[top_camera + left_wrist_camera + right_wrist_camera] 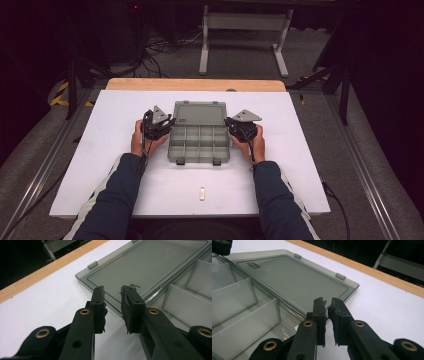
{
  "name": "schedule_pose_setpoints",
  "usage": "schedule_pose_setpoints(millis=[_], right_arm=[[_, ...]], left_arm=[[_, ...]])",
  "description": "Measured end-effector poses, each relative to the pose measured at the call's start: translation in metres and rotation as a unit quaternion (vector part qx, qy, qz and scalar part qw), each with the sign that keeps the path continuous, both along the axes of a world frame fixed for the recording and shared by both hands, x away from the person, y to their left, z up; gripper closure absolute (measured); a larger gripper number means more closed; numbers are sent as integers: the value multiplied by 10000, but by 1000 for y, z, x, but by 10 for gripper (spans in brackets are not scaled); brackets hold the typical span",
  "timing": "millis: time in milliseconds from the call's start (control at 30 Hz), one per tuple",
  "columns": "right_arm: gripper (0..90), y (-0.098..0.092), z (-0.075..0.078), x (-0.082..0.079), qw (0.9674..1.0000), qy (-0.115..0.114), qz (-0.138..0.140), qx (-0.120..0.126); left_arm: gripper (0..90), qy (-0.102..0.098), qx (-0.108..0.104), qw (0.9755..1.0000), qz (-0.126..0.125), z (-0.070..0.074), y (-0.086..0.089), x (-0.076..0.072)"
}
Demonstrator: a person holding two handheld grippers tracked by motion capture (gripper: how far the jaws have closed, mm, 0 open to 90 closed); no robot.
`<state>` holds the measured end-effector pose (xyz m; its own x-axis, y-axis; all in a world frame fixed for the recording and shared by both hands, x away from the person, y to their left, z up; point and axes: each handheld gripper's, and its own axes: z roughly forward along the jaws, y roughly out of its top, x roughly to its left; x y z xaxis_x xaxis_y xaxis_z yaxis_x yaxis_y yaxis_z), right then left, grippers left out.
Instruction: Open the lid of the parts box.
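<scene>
1. From my remote seat, the high view shows a grey compartment box (199, 145) lying open near the middle of the white table (100, 165); its lid (199, 114) is folded back flat on the far side, and the tray of compartments sits on the near side towards the person.
2. The left gripper (169, 123) is at the box's left edge, about where lid meets tray; the person's left hand (142, 142) holds it from behind.
3. In the left gripper view the left gripper's (113, 307) jaws stand a little apart, one on each side of the lid's (150, 270) edge near its corner; I see a gap between the pads, and I cannot tell whether either pad presses on the plastic.
4. The right gripper (228, 123) is at the box's right edge, opposite the other; the right hand (252, 145) holds it.
5. In the right gripper view the right gripper's (327, 315) jaws are close together with only a slim gap; the lid's (294, 277) side edge runs into that gap near its outer corner; whether it is truly pinched I cannot tell.
6. The tray's clear dividers (244, 312) show at the left of that view; the compartments I can see look bare.
7. A small white piece (202, 193) lies alone on the table nearer the person, well apart from the box; beyond the white top a wooden edge (195, 84) runs along the far side.
</scene>
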<state>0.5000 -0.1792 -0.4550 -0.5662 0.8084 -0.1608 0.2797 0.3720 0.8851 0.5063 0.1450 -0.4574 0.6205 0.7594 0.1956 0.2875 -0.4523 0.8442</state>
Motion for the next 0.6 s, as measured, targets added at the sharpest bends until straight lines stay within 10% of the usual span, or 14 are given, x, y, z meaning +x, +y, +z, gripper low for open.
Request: schedule_pose_setpoints(millis=[600], right_arm=[[765,-2,12,-6,9997,-250,49,34]], left_arm=[[669,-205,-131,9997,-33,12,2,-7]])
